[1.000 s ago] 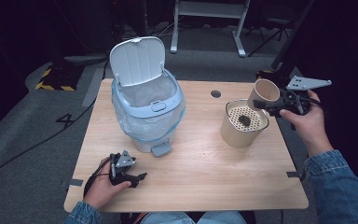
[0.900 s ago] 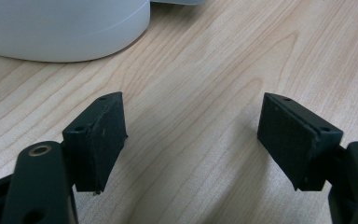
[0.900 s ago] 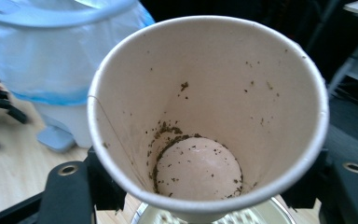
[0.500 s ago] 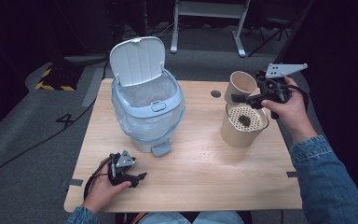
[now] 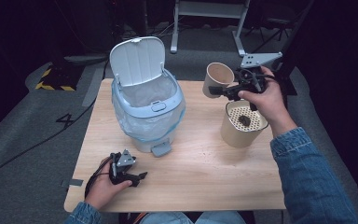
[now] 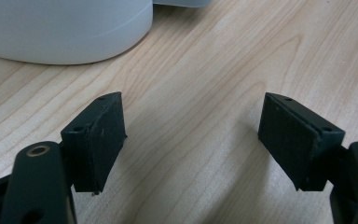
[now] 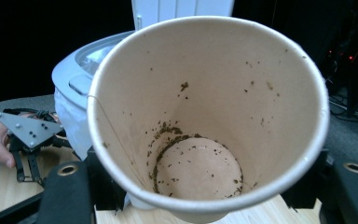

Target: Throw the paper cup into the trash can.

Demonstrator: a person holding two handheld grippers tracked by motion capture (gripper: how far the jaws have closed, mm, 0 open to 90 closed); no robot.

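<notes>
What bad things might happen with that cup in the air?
The paper cup is tipped on its side in the right gripper, with tea bits stuck inside, so crumbs might fall on the table before it reaches the open bin. The jaws squeeze thin paper, so the cup could crumple or slip. The strainer tub sits just below and might get bumped.

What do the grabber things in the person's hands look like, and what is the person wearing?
Each gripper is black, with two flat, blocky black jaws fixed by small screws. The left gripper and the right gripper each carry a grey three-cornered plate dotted with small holes, and a black cable loops from the left one. The person wears blue denim sleeves.
</notes>
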